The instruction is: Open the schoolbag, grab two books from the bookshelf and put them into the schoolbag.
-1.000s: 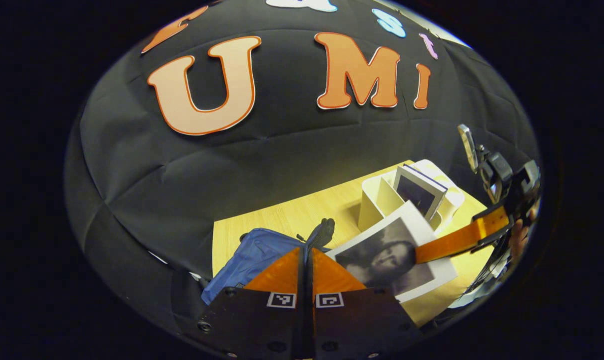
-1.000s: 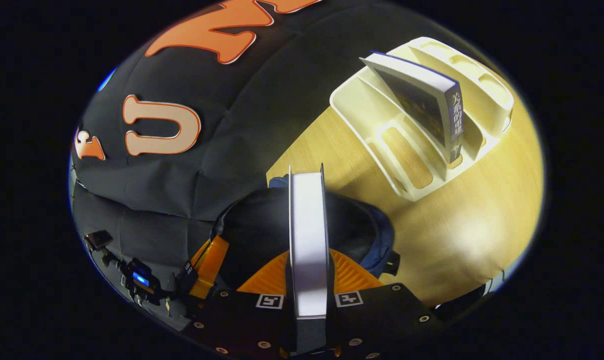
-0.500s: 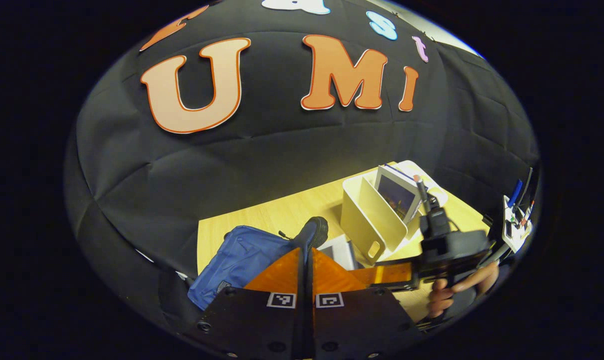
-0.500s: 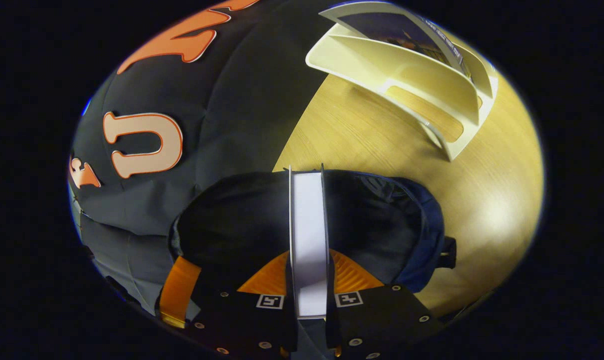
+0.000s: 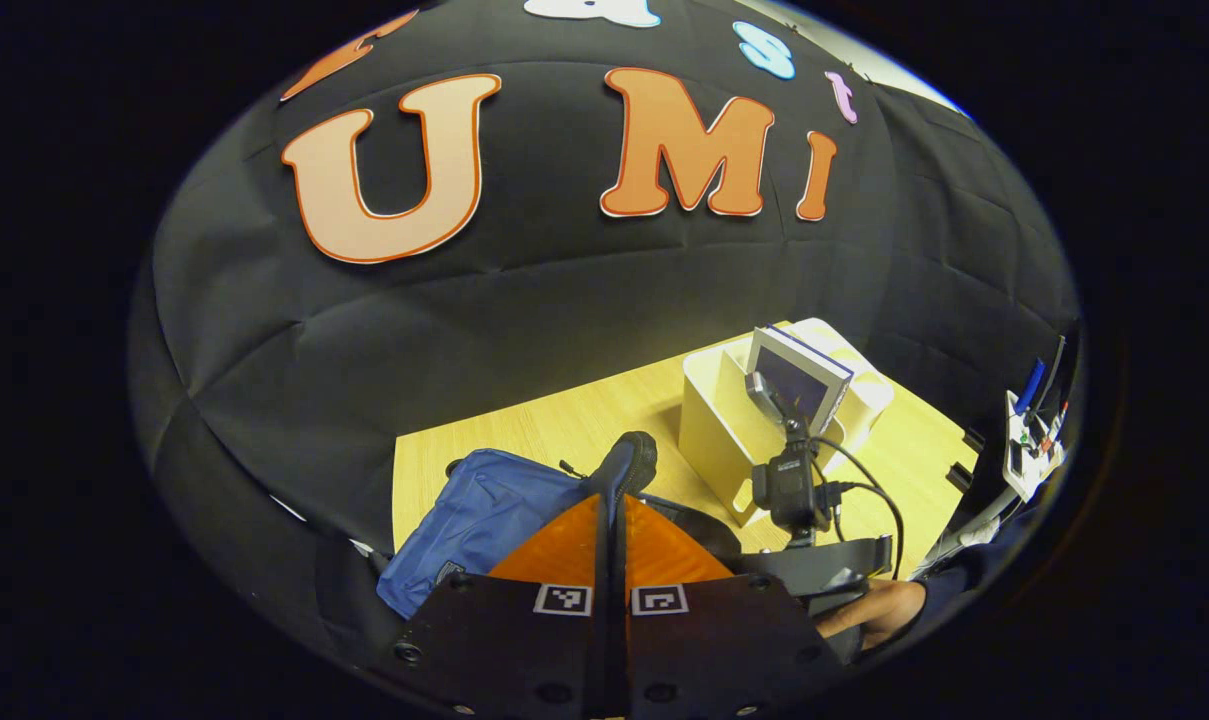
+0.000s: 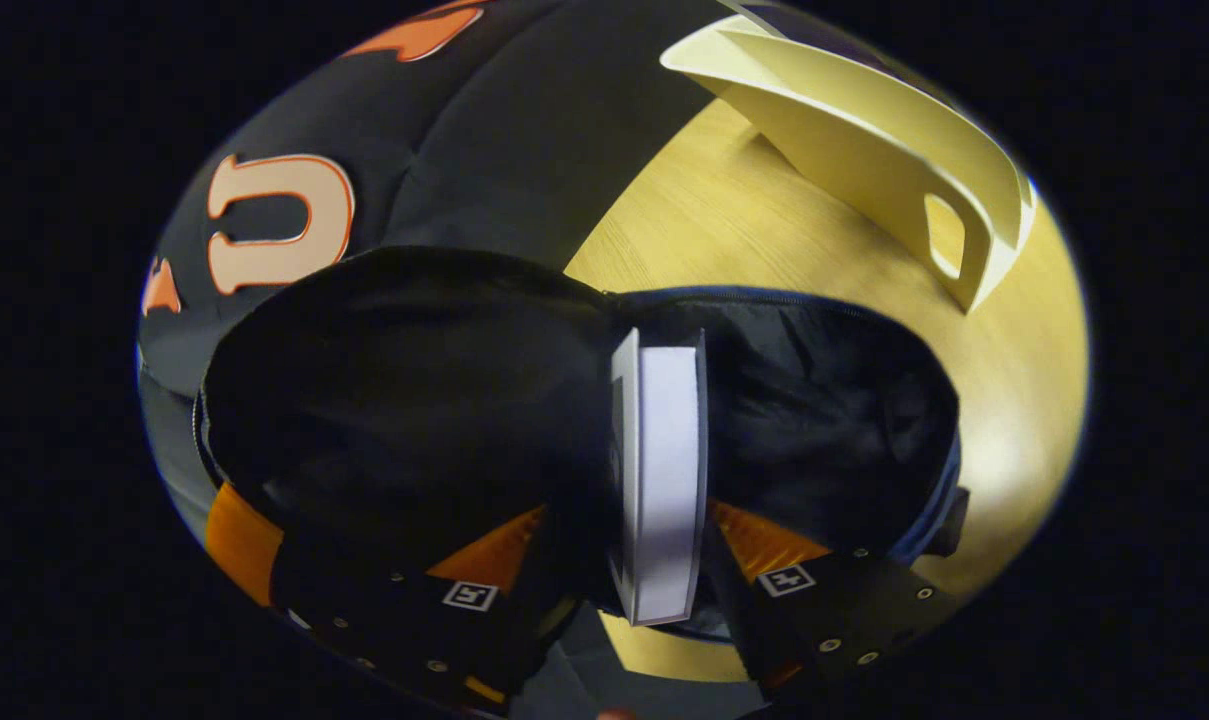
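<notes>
The blue schoolbag (image 5: 474,510) lies on the wooden table, its dark mouth (image 6: 824,420) gaping wide. My left gripper (image 5: 612,510) is shut on the bag's black rim (image 5: 629,462) and holds it up. In the right gripper view a white-edged book (image 6: 659,470) stands upright inside the opening. My right gripper (image 6: 626,508) is open, with a gap between its fingers (image 6: 484,545) and the book. Farther back, the cream bookshelf (image 5: 719,425) holds a second book (image 5: 799,372) leaning in a slot. The right gripper (image 5: 799,500) and the hand holding it (image 5: 869,610) hover over the bag.
The table (image 6: 764,240) runs from the bag to the bookshelf (image 6: 864,130). The booth's black cloth wall rises right behind the table. A stand with pens and cables (image 5: 1029,440) sits at the far right edge.
The right gripper sank with the book into the bag's mouth, then its fingers spread away from the book. The left gripper kept its hold on the rim.
</notes>
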A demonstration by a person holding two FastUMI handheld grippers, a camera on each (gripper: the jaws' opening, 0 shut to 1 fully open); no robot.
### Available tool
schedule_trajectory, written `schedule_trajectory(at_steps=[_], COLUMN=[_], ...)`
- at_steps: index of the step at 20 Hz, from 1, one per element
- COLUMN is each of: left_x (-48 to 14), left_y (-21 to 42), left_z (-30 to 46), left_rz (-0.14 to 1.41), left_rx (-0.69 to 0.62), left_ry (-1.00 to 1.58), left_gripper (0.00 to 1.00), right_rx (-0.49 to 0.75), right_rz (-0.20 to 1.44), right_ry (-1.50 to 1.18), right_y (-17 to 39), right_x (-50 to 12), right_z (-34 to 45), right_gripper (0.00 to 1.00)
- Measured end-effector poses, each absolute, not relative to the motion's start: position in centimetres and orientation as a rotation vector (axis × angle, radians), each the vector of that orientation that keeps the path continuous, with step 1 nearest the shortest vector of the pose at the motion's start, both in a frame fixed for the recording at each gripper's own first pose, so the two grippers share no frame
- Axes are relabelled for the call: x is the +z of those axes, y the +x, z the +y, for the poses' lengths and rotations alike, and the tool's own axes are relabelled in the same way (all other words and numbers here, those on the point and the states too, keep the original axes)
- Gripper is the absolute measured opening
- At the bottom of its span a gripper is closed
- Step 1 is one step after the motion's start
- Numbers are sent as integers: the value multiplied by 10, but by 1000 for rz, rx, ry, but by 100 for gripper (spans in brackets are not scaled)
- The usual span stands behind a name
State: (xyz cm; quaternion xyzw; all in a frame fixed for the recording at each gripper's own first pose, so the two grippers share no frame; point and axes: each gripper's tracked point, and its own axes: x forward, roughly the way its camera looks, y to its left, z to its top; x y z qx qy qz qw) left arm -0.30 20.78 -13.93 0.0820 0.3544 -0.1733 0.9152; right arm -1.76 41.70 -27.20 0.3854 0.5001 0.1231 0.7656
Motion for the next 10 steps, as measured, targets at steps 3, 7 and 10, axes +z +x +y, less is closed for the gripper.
schedule_trajectory(at_steps=[3,7,10], left_x=[-141,-148,-150], left_y=[-3,0,2], left_z=[206,201,201], left_rz=[735,738,738], left_rx=[-354,-354,-351], left_ry=[166,164,181], left_gripper=[0,0,0], right_rx=[237,235,249], right_rz=[1124,1054,984], right_ry=[690,583,456], right_y=[-20,-5,8], right_x=[-281,-256,-235], right_z=[390,357,333], right_gripper=[96,97,97])
